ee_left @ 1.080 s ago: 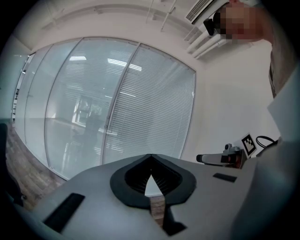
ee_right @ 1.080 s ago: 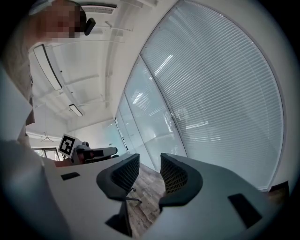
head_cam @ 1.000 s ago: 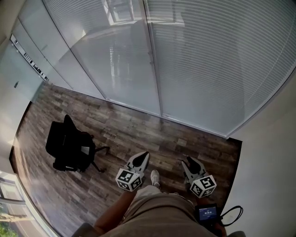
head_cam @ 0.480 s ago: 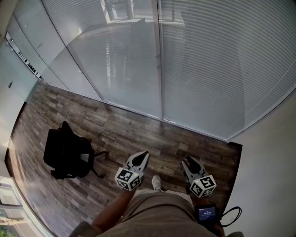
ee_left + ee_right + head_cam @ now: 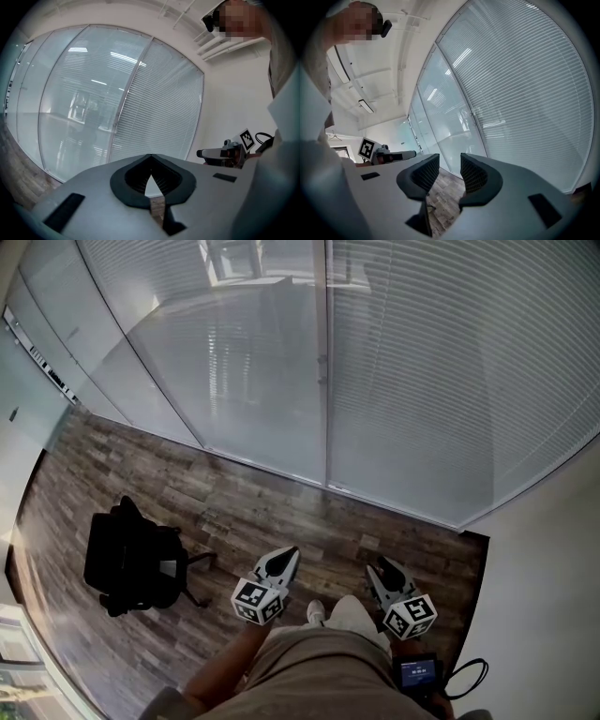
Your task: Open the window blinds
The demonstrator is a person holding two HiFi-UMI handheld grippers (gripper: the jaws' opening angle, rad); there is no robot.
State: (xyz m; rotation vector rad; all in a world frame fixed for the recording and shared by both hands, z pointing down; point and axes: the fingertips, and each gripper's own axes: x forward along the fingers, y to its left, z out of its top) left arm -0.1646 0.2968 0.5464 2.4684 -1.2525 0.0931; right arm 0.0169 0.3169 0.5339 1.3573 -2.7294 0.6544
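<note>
Office: glass partition walls [image 5: 234, 362] with slatted blinds [image 5: 450, 381], black swivel chair [image 5: 131, 559], wood-plank floor [image 5: 281, 512].

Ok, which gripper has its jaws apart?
The right gripper: its jaws stand apart with only floor showing between them. The left gripper has its jaws closed together on nothing.

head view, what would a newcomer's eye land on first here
The closed blinds across the tall glazed wall fill the upper picture. A black office chair stands on the wood floor at left. At the bottom, the left gripper is shut and the right gripper open, both empty.
</note>
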